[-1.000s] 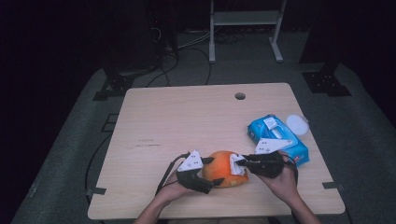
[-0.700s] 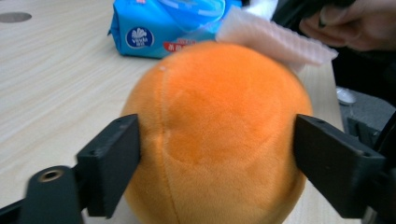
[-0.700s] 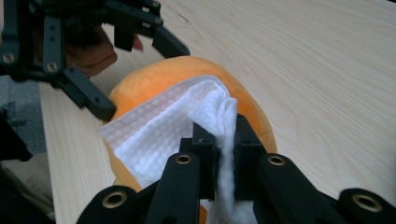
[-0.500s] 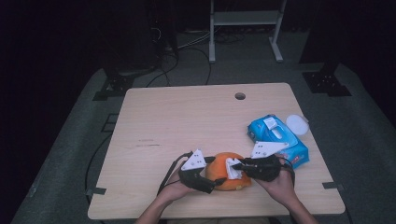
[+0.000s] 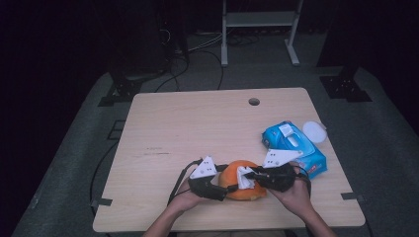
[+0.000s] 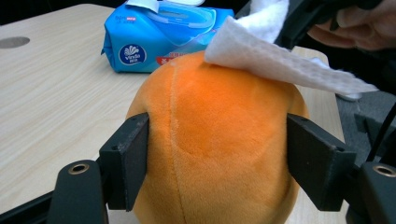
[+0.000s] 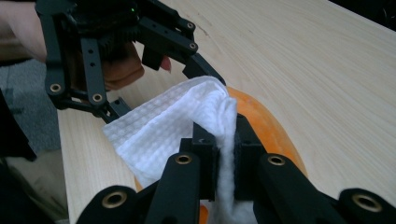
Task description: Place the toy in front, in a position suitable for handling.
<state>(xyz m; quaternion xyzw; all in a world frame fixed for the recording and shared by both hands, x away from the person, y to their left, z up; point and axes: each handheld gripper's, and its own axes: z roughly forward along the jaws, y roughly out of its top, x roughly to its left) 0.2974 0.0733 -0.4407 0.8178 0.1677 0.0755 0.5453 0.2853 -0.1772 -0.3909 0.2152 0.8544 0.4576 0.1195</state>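
Observation:
An orange plush ball (image 5: 240,185) rests near the table's front edge. My left gripper (image 5: 221,189) is shut on it, its two black jaws pressing the ball's (image 6: 219,140) sides. A white wet wipe (image 5: 244,177) lies over the top of the ball, and my right gripper (image 5: 249,176) is shut on it. In the right gripper view the wipe (image 7: 187,123) is pinched between the jaws and drapes over the orange ball (image 7: 261,121). From the left gripper view, the wipe (image 6: 271,56) spreads across the ball's upper right.
A blue pack of wet wipes (image 5: 294,148) lies to the right of the ball, with a round white lid (image 5: 314,131) beyond it. The table (image 5: 197,128) has a cable hole (image 5: 254,101) near its far edge. A metal stand (image 5: 257,19) rises behind the table.
The right gripper with the wipe has shifted slightly left across the top of the ball. The left gripper keeps its hold on the ball.

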